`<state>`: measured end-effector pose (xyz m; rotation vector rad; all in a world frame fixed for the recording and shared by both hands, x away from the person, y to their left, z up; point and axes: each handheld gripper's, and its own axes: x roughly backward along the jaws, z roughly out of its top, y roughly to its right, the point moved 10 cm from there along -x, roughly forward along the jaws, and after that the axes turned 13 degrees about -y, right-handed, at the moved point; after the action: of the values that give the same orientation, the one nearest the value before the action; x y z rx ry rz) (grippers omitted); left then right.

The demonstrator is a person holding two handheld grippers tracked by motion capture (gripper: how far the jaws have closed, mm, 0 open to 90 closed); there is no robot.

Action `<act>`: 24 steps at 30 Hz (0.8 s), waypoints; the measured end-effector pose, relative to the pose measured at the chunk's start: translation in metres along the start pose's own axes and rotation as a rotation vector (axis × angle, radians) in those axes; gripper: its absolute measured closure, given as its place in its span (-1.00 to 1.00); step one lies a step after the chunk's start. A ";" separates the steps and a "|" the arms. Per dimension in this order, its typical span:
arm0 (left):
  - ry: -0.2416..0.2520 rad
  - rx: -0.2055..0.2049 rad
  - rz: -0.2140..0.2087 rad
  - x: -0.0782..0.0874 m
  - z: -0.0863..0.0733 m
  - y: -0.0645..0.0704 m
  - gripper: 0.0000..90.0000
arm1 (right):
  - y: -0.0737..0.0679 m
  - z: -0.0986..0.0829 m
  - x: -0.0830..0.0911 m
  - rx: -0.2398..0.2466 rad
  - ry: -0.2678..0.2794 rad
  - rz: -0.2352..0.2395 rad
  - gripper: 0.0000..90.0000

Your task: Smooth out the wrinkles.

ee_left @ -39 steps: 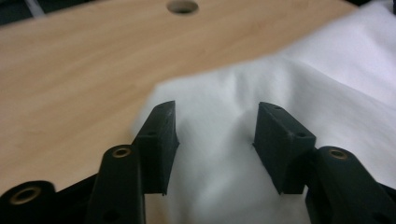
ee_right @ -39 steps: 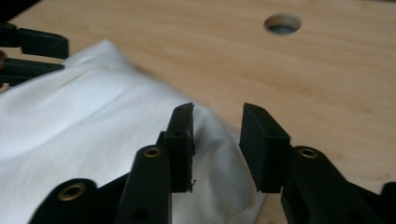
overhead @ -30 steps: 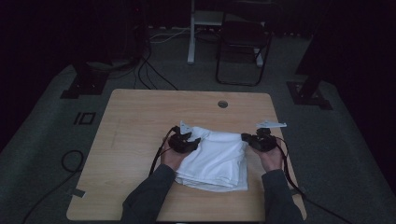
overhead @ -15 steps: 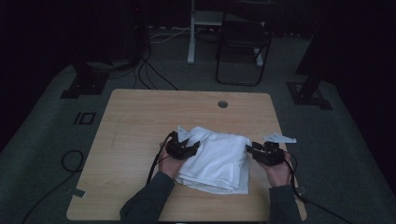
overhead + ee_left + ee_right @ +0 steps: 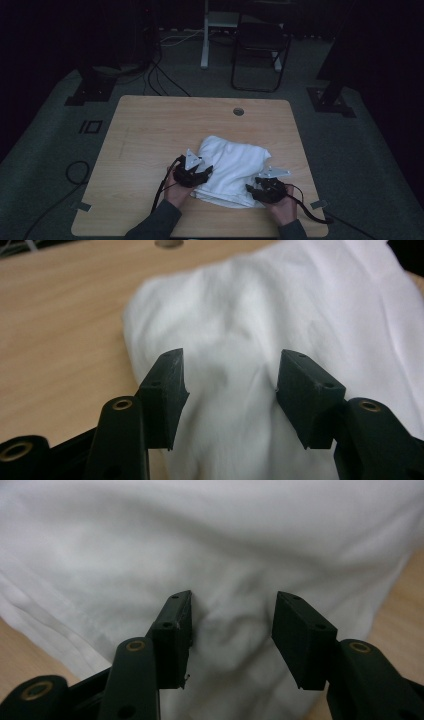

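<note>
A folded white cloth (image 5: 232,167) lies on the wooden table (image 5: 150,130), towards its near right part. My left gripper (image 5: 202,171) rests at the cloth's left edge, open, its jaws spread over the cloth (image 5: 240,340) with a raised fold between them. At the cloth's near right corner my right gripper (image 5: 251,191) is open too, jaws set wide over the cloth (image 5: 225,545), where a small ridge of fabric rises between the fingers (image 5: 172,625).
A round cable hole (image 5: 238,111) sits near the table's far edge. A dark chair (image 5: 260,45) and a white post (image 5: 205,35) stand on the floor beyond. Cables (image 5: 165,80) run across the floor at the left. Bare wood stretches left of the cloth.
My right gripper has moved toward me along the cloth's right side to its near right corner. My left gripper stays by the cloth's left edge. The cloth has bunched slightly.
</note>
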<state>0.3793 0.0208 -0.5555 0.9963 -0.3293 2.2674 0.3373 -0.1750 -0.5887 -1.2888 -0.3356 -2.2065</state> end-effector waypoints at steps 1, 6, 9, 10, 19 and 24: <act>0.005 0.014 0.007 -0.001 -0.004 0.001 0.00 | 0.007 -0.008 -0.005 -0.020 -0.021 -0.019 0.11; 0.014 0.046 0.023 0.001 -0.011 0.003 0.00 | 0.021 -0.013 -0.014 -0.047 -0.042 -0.050 0.18; 0.021 0.066 0.061 0.004 -0.016 0.002 0.00 | 0.025 -0.003 -0.021 -0.045 -0.022 -0.050 0.21; 0.021 0.066 0.061 0.004 -0.016 0.002 0.00 | 0.025 -0.003 -0.021 -0.045 -0.022 -0.050 0.21; 0.023 0.097 0.167 0.009 -0.020 -0.029 0.00 | 0.023 0.046 -0.050 -0.029 -0.003 -0.049 0.24; 0.024 0.136 0.238 0.012 -0.021 -0.061 0.00 | 0.015 0.066 -0.062 -0.022 0.004 -0.034 0.23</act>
<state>0.4003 0.0824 -0.5622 1.0450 -0.2998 2.5430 0.4172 -0.1345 -0.6096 -1.2989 -0.3347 -2.2466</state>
